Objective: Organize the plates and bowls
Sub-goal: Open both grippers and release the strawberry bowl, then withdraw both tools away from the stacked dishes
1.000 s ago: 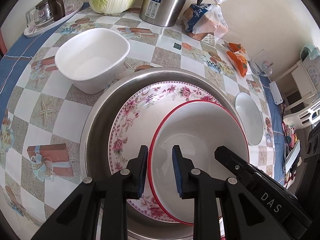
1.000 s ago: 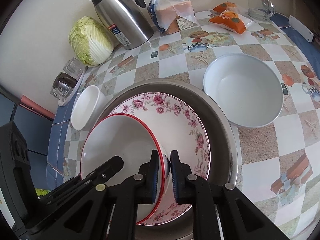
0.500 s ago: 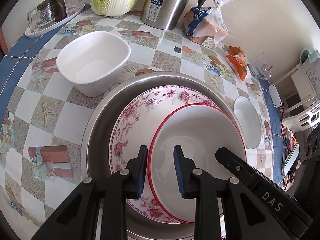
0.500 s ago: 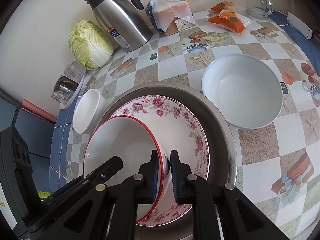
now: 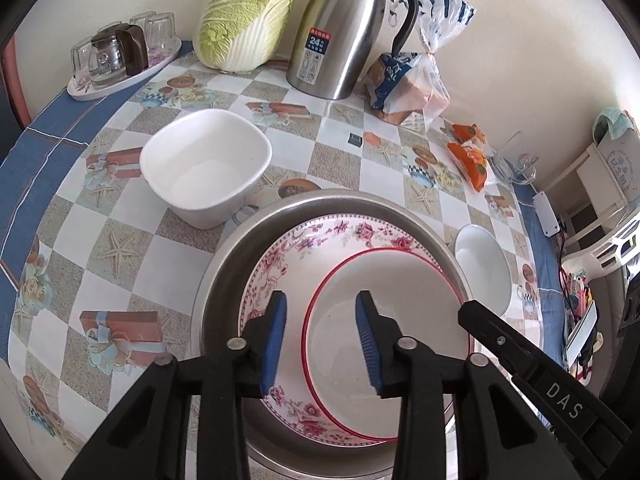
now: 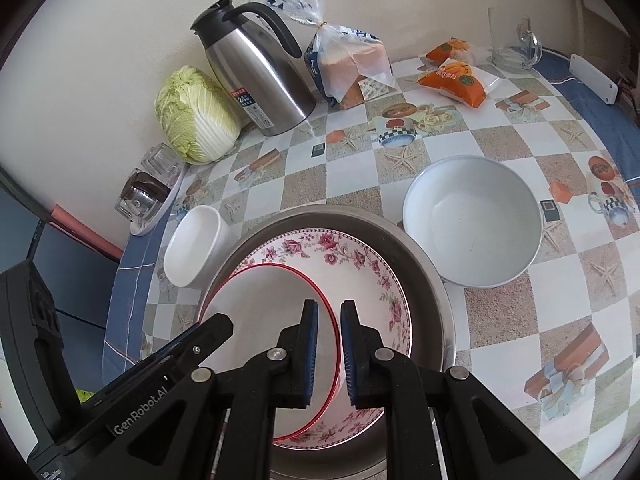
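Right gripper (image 6: 329, 354) pinches the red-rimmed bowl's (image 6: 256, 320) rim; left gripper's (image 5: 320, 340) opening jaws straddle it untouched.

The metal basin's (image 5: 224, 276) near rim is hidden behind gripper arms.

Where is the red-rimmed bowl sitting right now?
In both wrist views the red-rimmed bowl lies inside the floral plate, which sits in the steel basin between the two white bowls; the right gripper pinches its rim.
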### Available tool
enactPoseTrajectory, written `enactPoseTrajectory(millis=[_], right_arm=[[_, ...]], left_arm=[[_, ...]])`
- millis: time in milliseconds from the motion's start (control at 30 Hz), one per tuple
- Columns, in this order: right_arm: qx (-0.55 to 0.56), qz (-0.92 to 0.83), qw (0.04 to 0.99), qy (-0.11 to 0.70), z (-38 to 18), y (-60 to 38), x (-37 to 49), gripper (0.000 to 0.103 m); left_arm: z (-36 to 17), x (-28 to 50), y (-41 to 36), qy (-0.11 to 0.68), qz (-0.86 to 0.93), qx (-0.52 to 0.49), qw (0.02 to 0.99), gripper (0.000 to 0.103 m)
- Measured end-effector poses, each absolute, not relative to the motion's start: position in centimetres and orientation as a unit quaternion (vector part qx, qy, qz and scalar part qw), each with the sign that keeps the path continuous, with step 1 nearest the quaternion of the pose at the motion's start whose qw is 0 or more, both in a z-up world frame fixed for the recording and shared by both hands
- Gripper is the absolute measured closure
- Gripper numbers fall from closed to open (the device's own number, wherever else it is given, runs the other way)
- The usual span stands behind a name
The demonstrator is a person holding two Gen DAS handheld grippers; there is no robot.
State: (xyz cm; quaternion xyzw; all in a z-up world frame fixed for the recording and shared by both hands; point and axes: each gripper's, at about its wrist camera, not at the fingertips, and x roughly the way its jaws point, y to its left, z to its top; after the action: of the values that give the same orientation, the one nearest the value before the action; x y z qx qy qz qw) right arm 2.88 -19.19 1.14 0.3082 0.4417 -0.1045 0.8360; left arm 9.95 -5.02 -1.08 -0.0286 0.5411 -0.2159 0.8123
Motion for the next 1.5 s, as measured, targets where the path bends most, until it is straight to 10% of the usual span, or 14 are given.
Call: enactPoseTrajectory(millis=[133,367,800,1500], right_arm=[[0.303,-0.116,0.839,0.437,1.5,-19.4,2.8,0.089],[0.298,-0.13,0.836,0.443,1.2,-19.7,2.7,0.04],[0.287,-0.126,0.84,0.443,0.8,-19.3,2.9,0.0],[0.23,-0.138,0.877,0.398,2.3,-17.1,3.5,0.0]], left_arm=[[-0.6,10.1,-4.3,0.534,-0.207,-0.044,0.819,0.062],[-0.3,10.6,-2.9,0.53,-0.165,-0.064,0.829,0.041],[-1.4,11.1,-1.5,0.544,-0.102,-0.059,0.831,0.02],[0.6,13.4,2.2,0.466,-0.029,-0.059,0.882,0.015]])
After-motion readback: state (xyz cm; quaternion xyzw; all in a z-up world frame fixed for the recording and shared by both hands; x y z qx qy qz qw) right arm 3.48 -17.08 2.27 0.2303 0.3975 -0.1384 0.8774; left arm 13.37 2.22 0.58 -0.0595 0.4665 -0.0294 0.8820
